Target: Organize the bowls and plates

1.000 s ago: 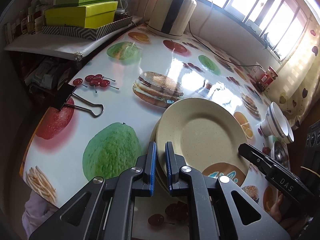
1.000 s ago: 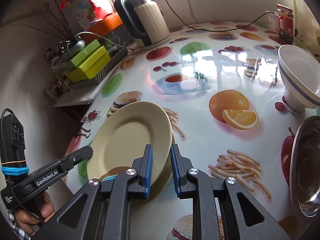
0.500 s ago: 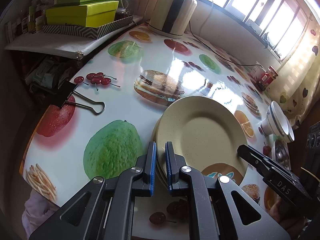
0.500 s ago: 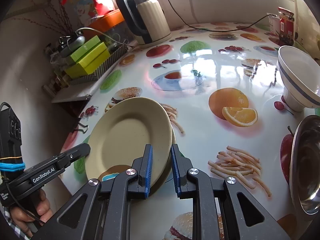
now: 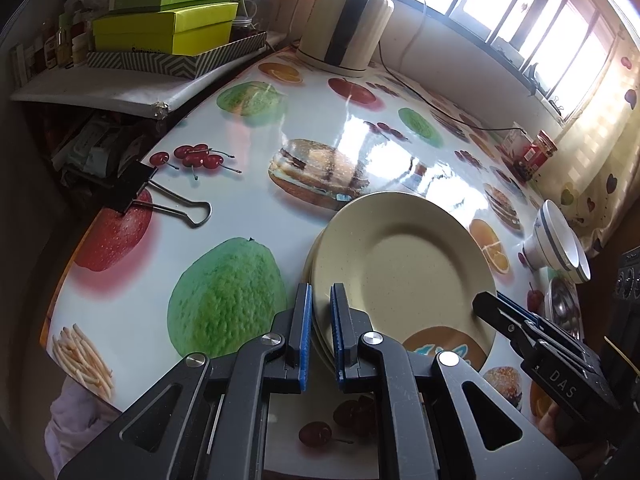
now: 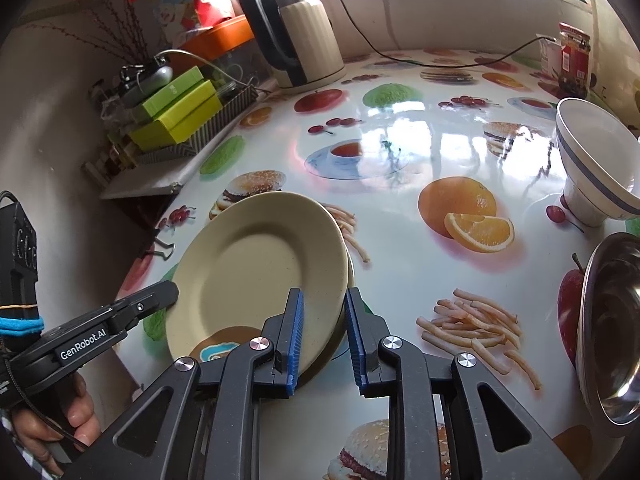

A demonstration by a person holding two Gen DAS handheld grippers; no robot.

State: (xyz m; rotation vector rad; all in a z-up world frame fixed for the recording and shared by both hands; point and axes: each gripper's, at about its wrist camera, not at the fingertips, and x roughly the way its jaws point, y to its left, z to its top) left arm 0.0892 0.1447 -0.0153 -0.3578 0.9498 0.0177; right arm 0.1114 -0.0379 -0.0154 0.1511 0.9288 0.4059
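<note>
On the fruit-print table (image 5: 248,264) our left gripper (image 5: 319,332) pinches the top beige plate's (image 5: 404,264) rim at seven o'clock; our right gripper (image 6: 323,340) is opening around its five o'clock edge, pads apart

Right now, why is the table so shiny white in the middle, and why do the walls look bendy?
Left wrist view: window light glares off the glossy table, washing out the prints. Right wrist view: the same glare mid-table. Both views: the fisheye lens bends straight edges near the borders.
</note>
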